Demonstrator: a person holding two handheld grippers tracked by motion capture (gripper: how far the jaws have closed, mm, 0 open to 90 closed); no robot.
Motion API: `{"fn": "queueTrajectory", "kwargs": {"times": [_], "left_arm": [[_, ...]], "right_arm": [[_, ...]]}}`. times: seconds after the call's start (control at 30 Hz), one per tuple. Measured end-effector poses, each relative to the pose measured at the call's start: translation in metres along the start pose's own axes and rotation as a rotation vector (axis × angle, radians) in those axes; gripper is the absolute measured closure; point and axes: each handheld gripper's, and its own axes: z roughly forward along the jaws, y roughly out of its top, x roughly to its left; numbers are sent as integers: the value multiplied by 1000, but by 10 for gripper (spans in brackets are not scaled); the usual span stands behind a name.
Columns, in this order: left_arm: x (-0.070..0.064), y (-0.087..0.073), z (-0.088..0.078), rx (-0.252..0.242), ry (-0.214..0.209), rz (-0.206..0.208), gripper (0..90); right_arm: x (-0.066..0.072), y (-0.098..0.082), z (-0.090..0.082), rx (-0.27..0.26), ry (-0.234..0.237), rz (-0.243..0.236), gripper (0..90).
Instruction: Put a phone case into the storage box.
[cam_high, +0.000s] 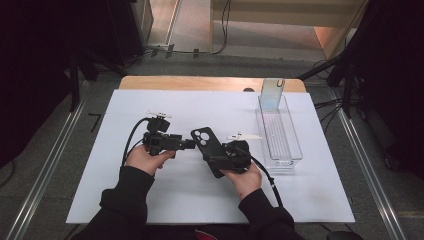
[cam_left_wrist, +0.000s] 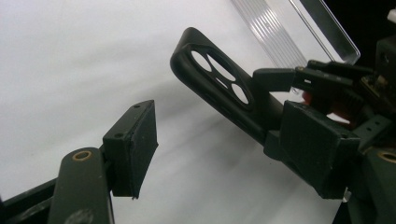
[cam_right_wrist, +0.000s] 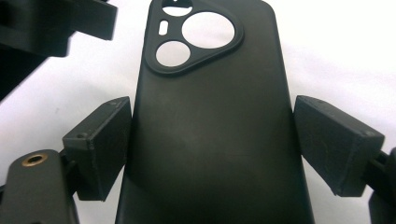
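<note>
A: What sits between the jaws?
B: A black phone case (cam_right_wrist: 210, 135), camera cutouts at the top, over the white table (cam_right_wrist: 336, 51).
A: Gripped?
B: Left pad (cam_right_wrist: 100, 144) touches its edge; the right seems just clear.

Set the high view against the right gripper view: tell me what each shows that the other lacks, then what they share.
High view alone: the clear tray at the table's right, a clear phone case standing upright at its far end, the white table top, the person's hands and sleeves.

Right gripper view alone: the camera cutouts of the black phone case seen close, and the right gripper pads bracketing its two long edges.

Both: the black phone case in the right gripper, and the left gripper close by its camera end, jaws open.
</note>
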Motion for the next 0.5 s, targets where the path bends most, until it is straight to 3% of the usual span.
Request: {"fn": "queueTrajectory", "kwargs": {"times": [0.2,0.33,0.5], "left_arm": [[2,5,6,-2,19,-31,280],[-2,8,10,-41,51,-3,296],[-4,10,18,-52,59,-18,318]], "right_arm": [[6,-2,5,-26,25,22,131],[10,-3,7,-49,46,49,131],[15,-3,9,-73,51,61,131]]}}
